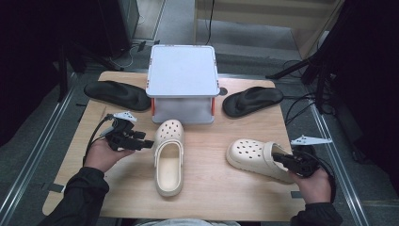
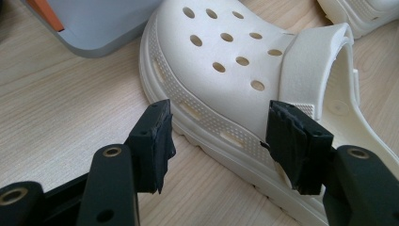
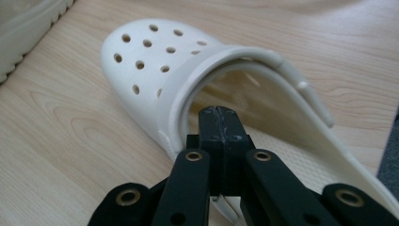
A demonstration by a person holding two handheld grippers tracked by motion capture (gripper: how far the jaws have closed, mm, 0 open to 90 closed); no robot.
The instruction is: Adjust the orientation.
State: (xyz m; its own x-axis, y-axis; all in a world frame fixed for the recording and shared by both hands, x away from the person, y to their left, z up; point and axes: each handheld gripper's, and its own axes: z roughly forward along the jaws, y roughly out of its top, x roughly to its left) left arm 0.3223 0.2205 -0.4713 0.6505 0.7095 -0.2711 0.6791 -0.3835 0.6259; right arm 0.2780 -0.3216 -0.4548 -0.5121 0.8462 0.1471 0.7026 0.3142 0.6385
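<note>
Two cream clogs lie on the wooden table [image 1: 211, 197]. The middle clog [image 1: 168, 155] [image 2: 226, 61] points its toe toward the grey stand. My left gripper [image 1: 148, 143] [image 2: 219, 136] is open at that clog's left side near the toe. One pad hovers over the table and the other over the clog's sole edge. The right clog [image 1: 251, 155] [image 3: 150, 61] lies with its toe pointing left. My right gripper [image 1: 277, 157] [image 3: 219, 113] is shut, its tips inside that clog's heel opening under the strap. I see nothing between its pads.
A grey two-level stand [image 1: 182, 70] with orange posts sits at the table's back centre. A black sandal [image 1: 115, 94] lies to its left and another black sandal [image 1: 251, 100] to its right. Metal rails run along both sides of the table.
</note>
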